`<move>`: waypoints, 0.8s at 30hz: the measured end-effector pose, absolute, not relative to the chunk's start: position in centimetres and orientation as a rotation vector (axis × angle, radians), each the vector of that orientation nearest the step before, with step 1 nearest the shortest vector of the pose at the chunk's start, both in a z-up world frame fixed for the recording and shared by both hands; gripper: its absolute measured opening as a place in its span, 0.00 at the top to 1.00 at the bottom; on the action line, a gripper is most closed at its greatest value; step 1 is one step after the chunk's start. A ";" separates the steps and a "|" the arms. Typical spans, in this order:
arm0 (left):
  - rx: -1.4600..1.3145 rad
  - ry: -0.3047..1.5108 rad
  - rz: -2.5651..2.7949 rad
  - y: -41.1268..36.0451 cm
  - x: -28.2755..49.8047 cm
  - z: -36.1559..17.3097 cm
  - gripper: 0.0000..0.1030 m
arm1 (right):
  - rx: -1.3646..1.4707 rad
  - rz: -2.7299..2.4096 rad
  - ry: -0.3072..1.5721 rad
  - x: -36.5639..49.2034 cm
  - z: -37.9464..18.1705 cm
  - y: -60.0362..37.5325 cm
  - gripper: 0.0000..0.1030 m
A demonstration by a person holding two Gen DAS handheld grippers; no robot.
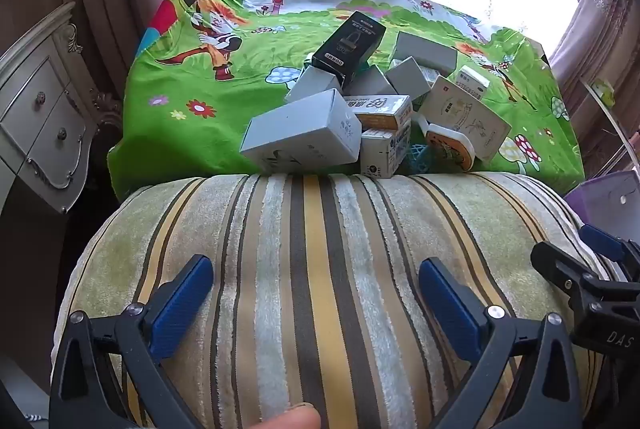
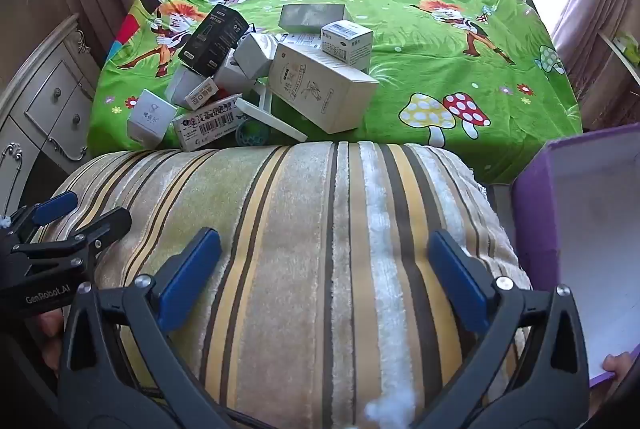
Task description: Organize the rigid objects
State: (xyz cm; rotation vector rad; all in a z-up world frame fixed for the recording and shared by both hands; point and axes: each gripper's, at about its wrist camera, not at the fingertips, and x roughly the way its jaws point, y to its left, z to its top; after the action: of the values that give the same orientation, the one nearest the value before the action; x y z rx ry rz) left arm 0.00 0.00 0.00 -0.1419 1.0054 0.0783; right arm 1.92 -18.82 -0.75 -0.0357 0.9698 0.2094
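Observation:
A heap of several small cartons lies on the green cartoon cloth (image 1: 188,141). It holds a black box (image 1: 349,47) on top, a grey box (image 1: 302,133) in front and a large cream box (image 2: 324,89). My left gripper (image 1: 316,293) hovers open over a striped cushion (image 1: 320,249), well short of the heap, with nothing between its blue pads. Over the same cushion (image 2: 320,229) my right gripper (image 2: 325,269) also stands open and empty. Each gripper shows at the edge of the other's view.
A purple box (image 2: 536,229) with a white inside stands open at the right, a fingertip on its near rim. A cream dresser (image 1: 40,117) is at the left. Curtains and a bright window lie behind the table.

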 end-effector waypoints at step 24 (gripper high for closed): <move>-0.145 1.042 0.102 0.2 0.5 -0.3 0.00 | -0.032 0.214 0.967 1.9 -0.8 -18.8 0.00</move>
State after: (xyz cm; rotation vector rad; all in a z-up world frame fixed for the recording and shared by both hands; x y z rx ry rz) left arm 0.47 0.18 -0.30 -0.1445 1.0423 0.1019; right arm 1.92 -18.80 -0.77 -0.0320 0.9670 0.2144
